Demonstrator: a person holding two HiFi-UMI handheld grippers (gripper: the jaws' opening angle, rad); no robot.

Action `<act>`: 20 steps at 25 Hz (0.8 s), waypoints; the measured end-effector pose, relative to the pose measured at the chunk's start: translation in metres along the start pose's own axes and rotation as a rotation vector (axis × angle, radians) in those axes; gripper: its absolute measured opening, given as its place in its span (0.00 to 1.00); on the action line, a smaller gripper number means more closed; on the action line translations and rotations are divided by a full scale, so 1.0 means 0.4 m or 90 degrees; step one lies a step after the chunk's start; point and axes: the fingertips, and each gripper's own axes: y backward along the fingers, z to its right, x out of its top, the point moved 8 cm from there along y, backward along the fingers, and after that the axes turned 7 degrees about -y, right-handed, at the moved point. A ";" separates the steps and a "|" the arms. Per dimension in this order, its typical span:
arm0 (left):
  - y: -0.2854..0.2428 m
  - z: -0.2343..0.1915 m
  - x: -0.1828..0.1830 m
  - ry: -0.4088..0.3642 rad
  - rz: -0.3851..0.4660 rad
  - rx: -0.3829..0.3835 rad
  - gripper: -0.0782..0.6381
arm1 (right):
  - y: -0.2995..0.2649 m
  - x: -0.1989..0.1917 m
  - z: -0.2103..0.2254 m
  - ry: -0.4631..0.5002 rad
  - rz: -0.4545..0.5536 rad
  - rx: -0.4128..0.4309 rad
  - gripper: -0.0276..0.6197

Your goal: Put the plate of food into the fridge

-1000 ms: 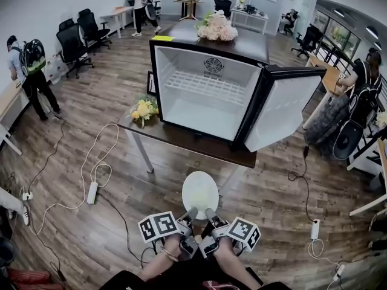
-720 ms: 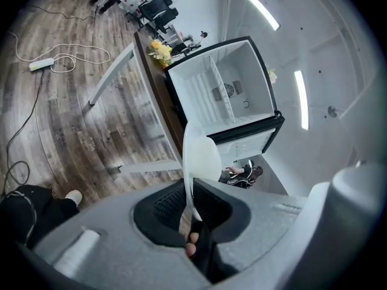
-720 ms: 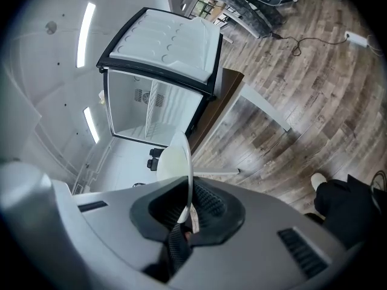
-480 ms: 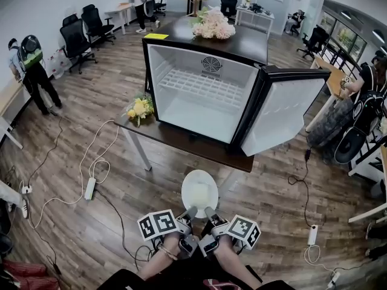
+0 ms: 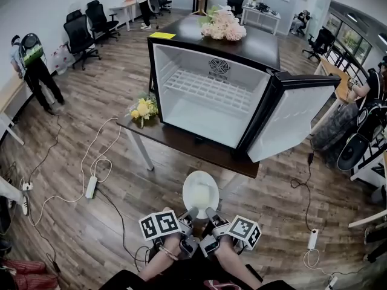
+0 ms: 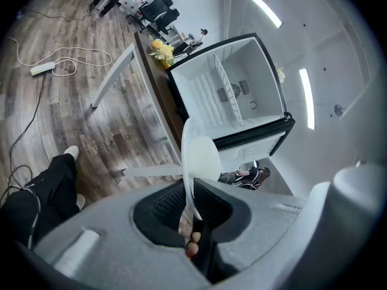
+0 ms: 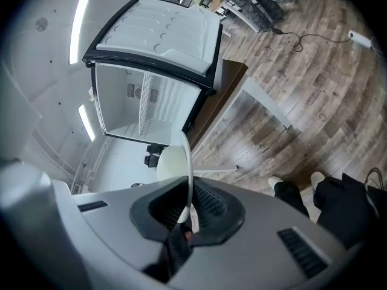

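Observation:
A white plate with pale food on it hangs level over the wooden floor, just short of the dark table. My left gripper is shut on the plate's near rim from the left, though its jaws have just eased a little. My right gripper is shut on that rim from the right. The left gripper view shows the plate edge-on between the pads. The right gripper view shows the plate clamped the same way. The small fridge stands on the table with its door swung open to the right, its inside bare.
Yellow flowers lie on the table's left end and a pink bouquet sits on the fridge. A power strip and cables trail across the floor at left. A person stands at far left, and office chairs line the back.
Both grippers have carried the plate a little closer to the table and the fridge. Their hold on the rim looks the same.

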 end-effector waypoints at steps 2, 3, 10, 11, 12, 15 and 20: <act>-0.012 -0.004 0.027 -0.009 -0.007 0.003 0.16 | -0.024 0.008 -0.009 -0.004 0.002 -0.003 0.09; -0.019 -0.004 0.042 -0.015 -0.012 0.004 0.17 | -0.036 0.013 -0.015 -0.006 0.004 -0.004 0.09; -0.076 -0.010 0.163 -0.031 -0.030 -0.008 0.17 | -0.134 0.059 -0.069 -0.024 0.022 -0.002 0.09; -0.083 -0.012 0.179 -0.034 -0.035 -0.009 0.17 | -0.147 0.063 -0.076 -0.028 0.026 -0.003 0.09; -0.090 -0.014 0.194 -0.035 -0.039 -0.011 0.17 | -0.158 0.068 -0.082 -0.030 0.031 -0.005 0.09; -0.115 -0.019 0.238 -0.034 -0.048 -0.021 0.17 | -0.192 0.084 -0.102 -0.032 0.047 -0.007 0.09; -0.153 -0.030 0.311 -0.043 -0.068 -0.027 0.17 | -0.253 0.105 -0.129 -0.043 0.070 -0.011 0.09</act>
